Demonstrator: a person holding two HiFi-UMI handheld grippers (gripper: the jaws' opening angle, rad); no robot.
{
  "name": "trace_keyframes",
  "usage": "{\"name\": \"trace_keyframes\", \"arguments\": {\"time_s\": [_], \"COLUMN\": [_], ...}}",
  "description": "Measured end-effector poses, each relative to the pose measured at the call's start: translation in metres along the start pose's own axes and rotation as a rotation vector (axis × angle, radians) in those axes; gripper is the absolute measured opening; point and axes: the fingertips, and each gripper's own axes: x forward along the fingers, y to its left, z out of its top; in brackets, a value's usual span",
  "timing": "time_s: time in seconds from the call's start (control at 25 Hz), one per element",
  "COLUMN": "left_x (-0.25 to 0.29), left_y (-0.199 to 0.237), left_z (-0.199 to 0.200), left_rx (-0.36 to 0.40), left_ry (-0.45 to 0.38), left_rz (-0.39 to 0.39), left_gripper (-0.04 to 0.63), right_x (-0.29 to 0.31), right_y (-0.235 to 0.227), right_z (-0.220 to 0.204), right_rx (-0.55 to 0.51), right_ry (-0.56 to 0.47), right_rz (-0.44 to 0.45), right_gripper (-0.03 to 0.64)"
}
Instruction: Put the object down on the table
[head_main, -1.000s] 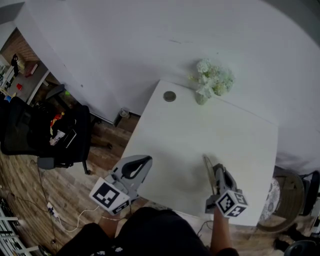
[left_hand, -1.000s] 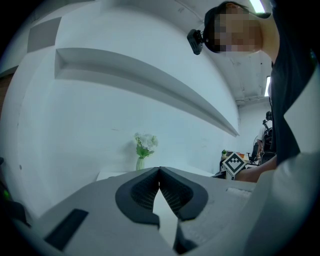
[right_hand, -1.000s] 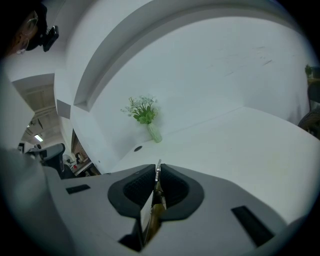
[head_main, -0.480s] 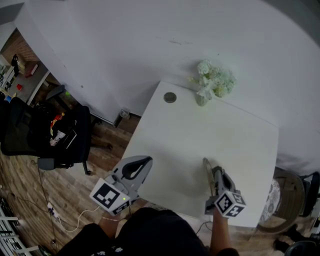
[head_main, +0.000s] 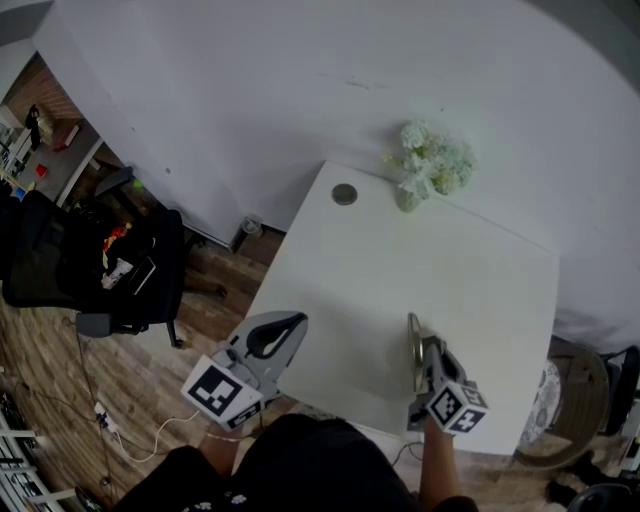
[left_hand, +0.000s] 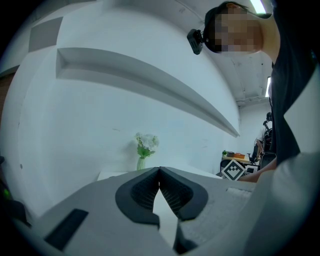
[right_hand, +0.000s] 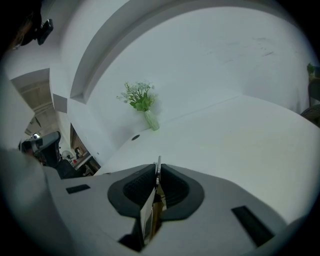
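A: Right gripper view, what did the right gripper (right_hand: 158, 171) clamp?
B: A thin flat piece (right_hand: 149, 212), edge-on, its face hidden.
A: Where?
B: Above the white table (head_main: 480, 290) near its front edge; contact was unclear. The left gripper (left_hand: 159, 172) sat closed, empty

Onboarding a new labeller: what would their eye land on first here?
Likely the right gripper, shut on a thin flat object held edge-on at the near right of the white table. Next, the vase of white flowers at the table's far edge, with a small round dark disc near the far left corner. The left gripper hangs shut and empty by the near left corner.
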Motion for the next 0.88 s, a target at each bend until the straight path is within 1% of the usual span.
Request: {"name": "trace_keyframes", "arguments": {"time_s": [0.28, 0.44, 0.56, 0.64, 0.76, 0.88], "left_x": [-0.006, -0.009, -0.012, -0.012, -0.011, -0.014], "left_y": [0.001, 0.001, 0.002, 0.001, 0.000, -0.001], "left_z": [-0.003, -0.002, -0.004, -0.004, -0.001, -0.001], "left_rx": [0.002, -0.004, -0.021, -0.020, -0.008, -0.013], "left_ry": [0.004, 0.000, 0.019, 0.018, -0.004, 0.002], "left_rz": [0.010, 0.017, 0.026, 0.026, 0.018, 0.019], "left_gripper": [0.000, 0.000, 0.000, 0.000, 0.000, 0.000], "right_x": [0.003, 0.003, 0.003, 0.004, 0.004, 0.003], "right_y": [-0.005, -0.009, -0.007, -0.008, -0.009, -0.010], "right_z": [-0.014, -0.016, -0.015, -0.015, -0.013, -0.014], "right_rx": [0.027, 0.029, 0.030, 0.032, 0.029, 0.019], "right_ry": [0.030, 0.038, 0.032, 0.032, 0.027, 0.034], "right_rz": [0.000, -0.012, -0.013, -0.014, -0.023, -0.036], "right_gripper": [0.032, 0.032, 0.034, 0.034, 0.040, 0.057]}}
